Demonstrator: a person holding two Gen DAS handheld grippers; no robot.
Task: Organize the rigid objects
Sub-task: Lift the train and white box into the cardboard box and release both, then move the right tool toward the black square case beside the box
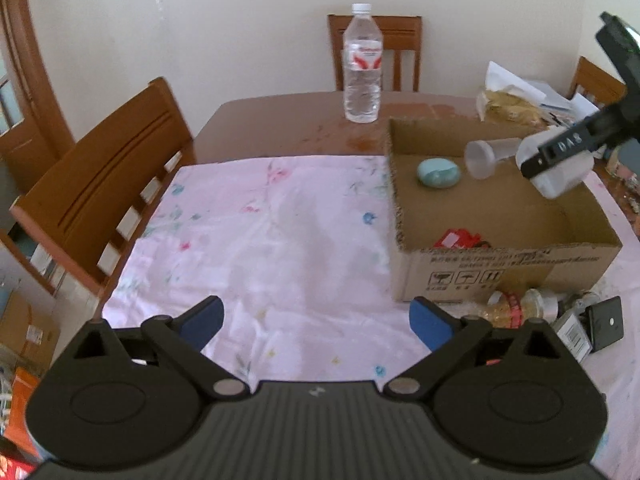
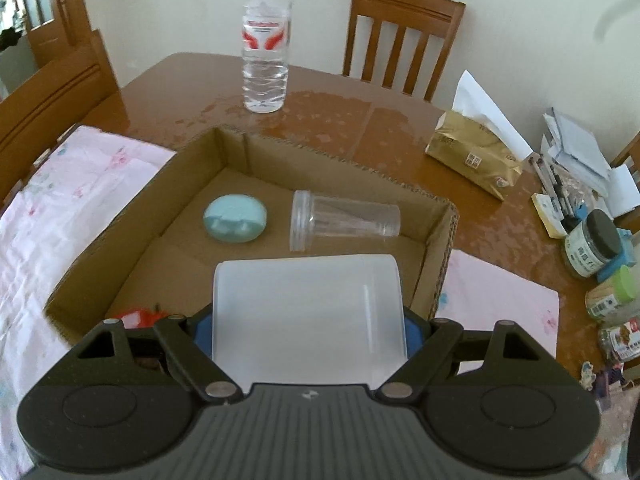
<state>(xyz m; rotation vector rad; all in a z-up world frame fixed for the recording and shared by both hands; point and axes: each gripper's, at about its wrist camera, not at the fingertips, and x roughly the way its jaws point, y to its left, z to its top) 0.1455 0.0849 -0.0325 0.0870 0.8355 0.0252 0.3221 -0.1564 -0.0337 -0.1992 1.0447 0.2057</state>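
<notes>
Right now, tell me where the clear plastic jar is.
The clear plastic jar lies on its side inside the cardboard box, near the far wall, just right of the pale blue case and beyond the white container held in the right gripper.

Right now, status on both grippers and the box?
Left gripper open, empty. Right gripper shut on white container above cardboard box. Clear jar lies ahead.

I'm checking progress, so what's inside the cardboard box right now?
Inside the cardboard box lie a pale blue case and a clear jar on its side. Something red sits in the near corner, mostly covered. The white tub in the right claw hides the floor beneath it.
</notes>
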